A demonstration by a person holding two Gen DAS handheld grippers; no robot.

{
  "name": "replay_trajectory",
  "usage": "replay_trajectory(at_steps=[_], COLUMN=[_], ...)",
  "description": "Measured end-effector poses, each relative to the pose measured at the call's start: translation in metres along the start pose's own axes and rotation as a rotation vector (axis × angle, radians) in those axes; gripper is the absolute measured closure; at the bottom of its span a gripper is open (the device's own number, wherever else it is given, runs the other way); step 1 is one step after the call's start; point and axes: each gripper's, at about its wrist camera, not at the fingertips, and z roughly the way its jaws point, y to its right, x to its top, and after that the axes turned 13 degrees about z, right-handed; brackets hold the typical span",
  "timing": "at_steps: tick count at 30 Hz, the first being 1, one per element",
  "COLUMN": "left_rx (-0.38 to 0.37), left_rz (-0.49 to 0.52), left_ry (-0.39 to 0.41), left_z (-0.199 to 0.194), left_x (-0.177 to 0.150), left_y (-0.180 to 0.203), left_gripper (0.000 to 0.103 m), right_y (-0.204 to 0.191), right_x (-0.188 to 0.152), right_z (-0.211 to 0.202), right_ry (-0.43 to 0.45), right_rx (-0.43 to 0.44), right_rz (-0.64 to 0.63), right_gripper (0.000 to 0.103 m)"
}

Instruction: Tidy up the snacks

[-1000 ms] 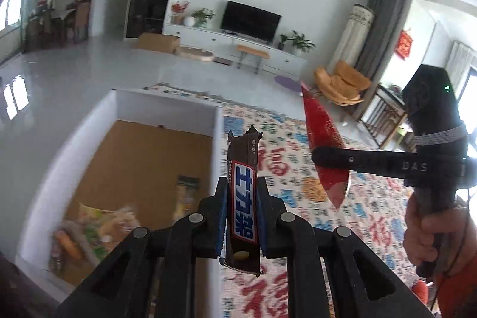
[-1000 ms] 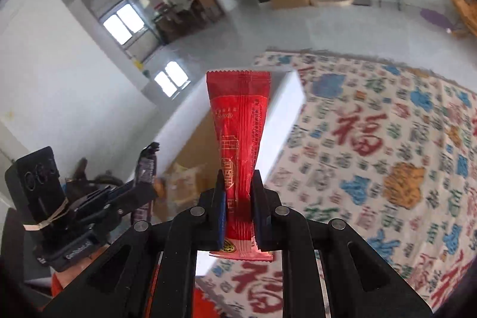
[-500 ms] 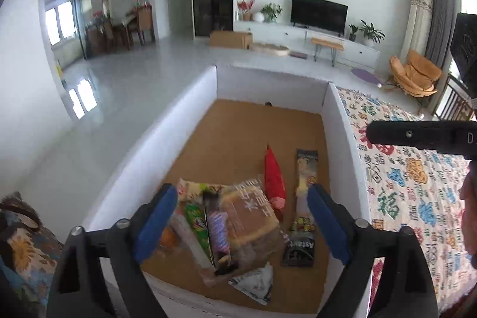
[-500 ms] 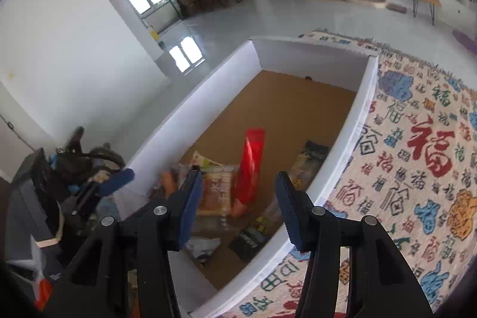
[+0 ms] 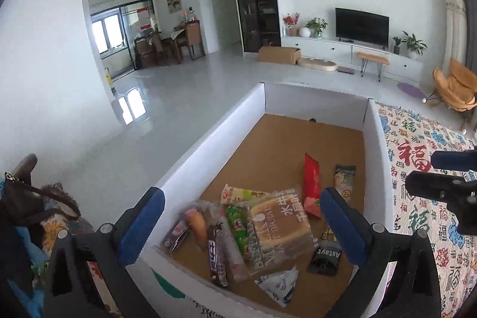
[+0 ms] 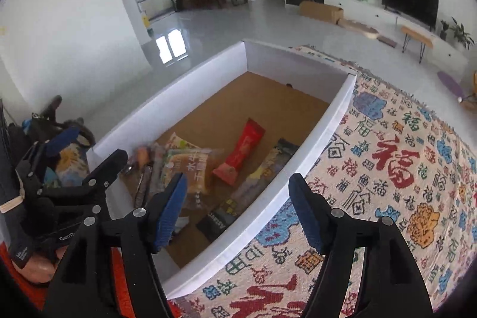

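Observation:
A white-walled box (image 5: 208, 145) with a brown floor holds several snacks. The dark chocolate bar (image 5: 217, 258) lies at its near left, beside a wrapped bread loaf (image 5: 280, 228). The red packet (image 5: 311, 187) lies further in; it also shows in the right wrist view (image 6: 243, 149). My left gripper (image 5: 241, 225) is open and empty above the box's near end. My right gripper (image 6: 238, 207) is open and empty over the box's right wall (image 6: 325, 136). Each gripper shows in the other's view: the right (image 5: 447, 184), the left (image 6: 68, 157).
A patterned rug (image 6: 402, 169) lies to the right of the box. A black packet (image 5: 325, 255) and a white wrapper (image 5: 280, 285) lie near the box's front. Grey tiled floor (image 5: 179, 97) stretches beyond, with a TV unit (image 5: 360, 49) far back.
A second ago the left gripper held the chocolate bar and the right held the red packet. Both opened and both snacks now lie in the box. The grippers have since pulled back slightly.

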Motion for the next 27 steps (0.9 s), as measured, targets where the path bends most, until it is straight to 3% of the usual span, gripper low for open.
replay_trajectory(at_steps=[9,27], left_rx=[0.043,-0.009], left_rz=[0.022,0.023], left_ry=[-0.062,-0.067], left_z=[0.005,0.003], left_x=[-0.006,-0.011], left_y=[-0.002,-0.014], left_gripper=[0.0,0.0], right_y=[-0.012,-0.028], right_x=[-0.009,-0.024], right_z=[-0.001,0.019], right_ry=[0.024,-0.026], right_rx=[-0.054,-0.074], right_rz=[-0.056,-0.069], right_gripper=[0.029,0.029])
